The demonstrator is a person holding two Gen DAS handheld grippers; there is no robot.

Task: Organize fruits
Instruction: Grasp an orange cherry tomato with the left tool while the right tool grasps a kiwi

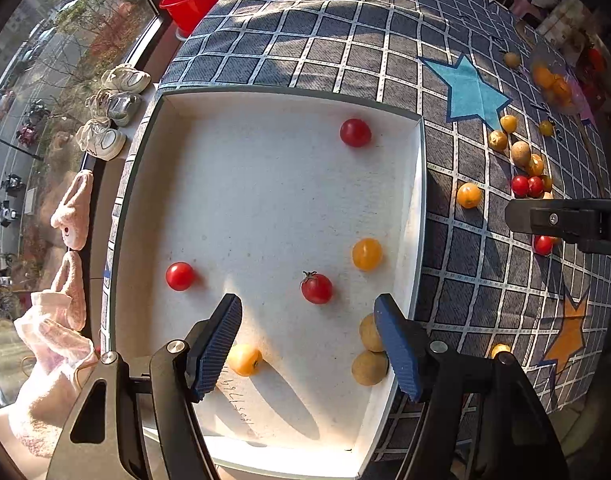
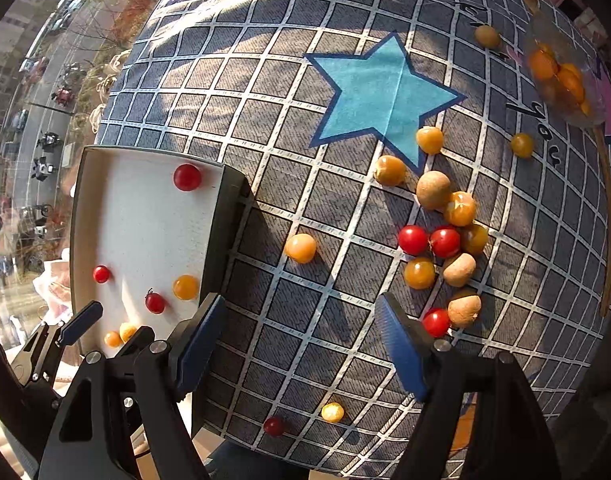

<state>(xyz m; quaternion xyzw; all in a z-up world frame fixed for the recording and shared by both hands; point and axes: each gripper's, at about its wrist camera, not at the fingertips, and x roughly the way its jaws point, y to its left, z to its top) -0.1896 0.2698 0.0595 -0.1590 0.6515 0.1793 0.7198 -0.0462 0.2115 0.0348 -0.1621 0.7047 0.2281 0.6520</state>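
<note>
Tan fruit (image 1: 368, 333) half behind left gripper (image 1: 307, 314) finger

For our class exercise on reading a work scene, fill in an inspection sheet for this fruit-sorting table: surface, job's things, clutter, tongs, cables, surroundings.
Surface: grey grid-patterned tablecloth with coloured stars, sunlit.
Job's things: white shallow cardboard tray holding three red cherry tomatoes, two orange round fruits and two tan ones; loose pile of red, orange and tan fruits on the cloth beside the blue star; clear bag of orange fruits at the far edge.
Clutter: nothing seen on the cloth.
Tongs: left tongs open over the tray, empty; right tongs open over the cloth, empty.
Cables: nothing seen.
Surroundings: window onto a street; white sneakers, pink plush slippers, red plastic basin.
</note>
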